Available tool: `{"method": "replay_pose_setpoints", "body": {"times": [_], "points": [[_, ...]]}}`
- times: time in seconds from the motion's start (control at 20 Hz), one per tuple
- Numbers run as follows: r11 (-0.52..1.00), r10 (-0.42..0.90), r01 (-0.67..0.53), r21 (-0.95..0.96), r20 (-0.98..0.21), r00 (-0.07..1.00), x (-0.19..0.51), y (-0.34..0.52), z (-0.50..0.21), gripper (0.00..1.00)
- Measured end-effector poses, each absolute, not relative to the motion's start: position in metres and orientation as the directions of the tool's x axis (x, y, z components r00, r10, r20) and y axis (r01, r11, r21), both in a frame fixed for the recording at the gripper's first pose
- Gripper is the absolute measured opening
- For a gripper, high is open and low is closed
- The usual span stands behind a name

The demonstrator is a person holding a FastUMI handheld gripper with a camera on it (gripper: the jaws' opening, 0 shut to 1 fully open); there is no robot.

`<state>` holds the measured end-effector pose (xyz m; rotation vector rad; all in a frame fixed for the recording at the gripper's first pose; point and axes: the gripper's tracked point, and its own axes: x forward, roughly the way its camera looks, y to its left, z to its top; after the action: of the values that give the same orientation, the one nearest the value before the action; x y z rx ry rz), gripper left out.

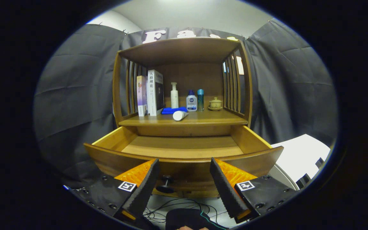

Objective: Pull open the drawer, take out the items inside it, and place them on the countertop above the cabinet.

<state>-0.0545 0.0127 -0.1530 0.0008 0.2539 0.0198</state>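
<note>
Below the worktop (pixel 184 121), the drawer (pixel 184 150) stands pulled out and looks bare; the claw (pixel 184 179) hangs apart and empty before its knob (pixel 165 183), likely drawn back to clear it.

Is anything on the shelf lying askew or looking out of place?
Yes. The white cylindrical tube lies on its side at the front of the wooden countertop, next to the blue folded cloth, while the other bottles stand upright. The open claw frames the drawer's dark round knob.
</note>
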Motion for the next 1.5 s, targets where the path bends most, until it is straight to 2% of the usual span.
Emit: {"method": "replay_pose_setpoints", "body": {"times": [0.35, 0.5, 0.75, 1.5], "points": [[0.999, -0.003, -0.009, -0.036, -0.331, 0.944, -0.04, 0.015, -0.198, 0.98], [0.998, -0.009, -0.01, -0.063, -0.297, 0.955, -0.032, 0.023, -0.196, 0.98], [0.992, -0.085, 0.057, -0.111, -0.271, 0.959, -0.03, 0.025, -0.197, 0.99], [0.996, -0.067, 0.05, -0.072, -0.254, 0.965, 0.026, 0.041, -0.191, 0.98]]}}
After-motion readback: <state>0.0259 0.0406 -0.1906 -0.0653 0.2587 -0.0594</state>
